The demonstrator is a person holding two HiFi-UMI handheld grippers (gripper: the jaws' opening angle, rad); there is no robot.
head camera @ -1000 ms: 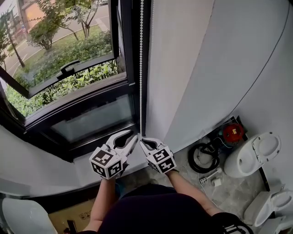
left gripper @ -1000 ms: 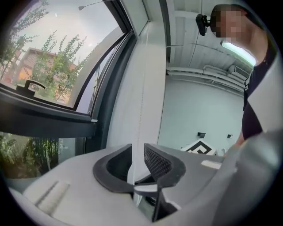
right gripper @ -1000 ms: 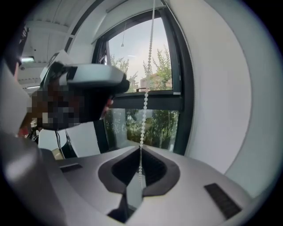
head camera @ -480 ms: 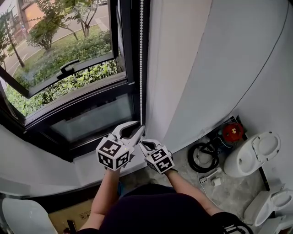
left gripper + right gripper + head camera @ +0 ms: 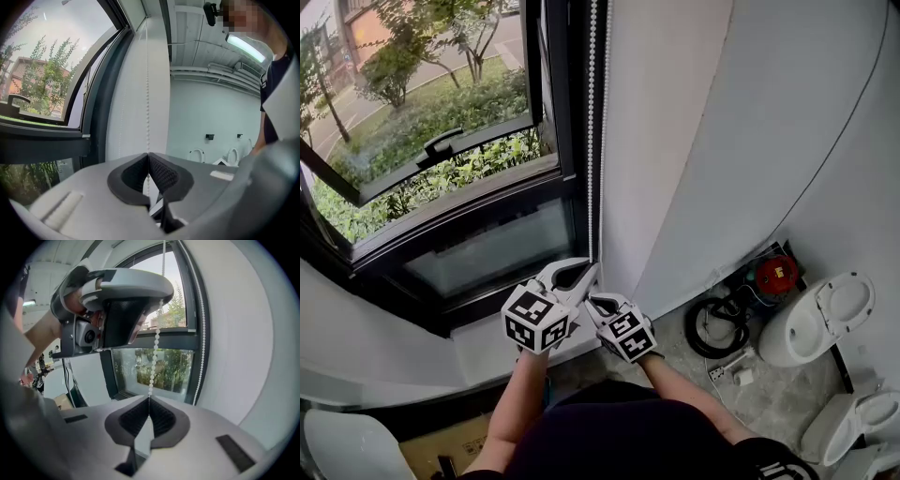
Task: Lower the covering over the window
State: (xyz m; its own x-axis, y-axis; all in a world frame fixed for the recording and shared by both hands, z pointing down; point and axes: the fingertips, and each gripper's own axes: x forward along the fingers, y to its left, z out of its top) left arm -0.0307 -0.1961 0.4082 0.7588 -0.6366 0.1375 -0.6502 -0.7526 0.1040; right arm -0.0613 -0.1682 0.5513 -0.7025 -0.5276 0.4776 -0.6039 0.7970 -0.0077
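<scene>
Left gripper (image 5: 149, 158): jaws just closed, pinched on the bead chain (image 5: 154, 348) right above the other gripper.
Right gripper (image 5: 149, 401): jaws together on the same strand, just below.
Bead chain: two strands hanging along the dark window frame (image 5: 567, 141), at its right edge beside the white wall (image 5: 675, 141).
Window (image 5: 441, 103): sash tilted open — greenery outside.

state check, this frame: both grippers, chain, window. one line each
left gripper: jaws just closed, shut on the bead chain
right gripper: shut on the same chain, below the left gripper
bead chain: straight between the two grippers
window sash: tilted open, glass uncovered
</scene>
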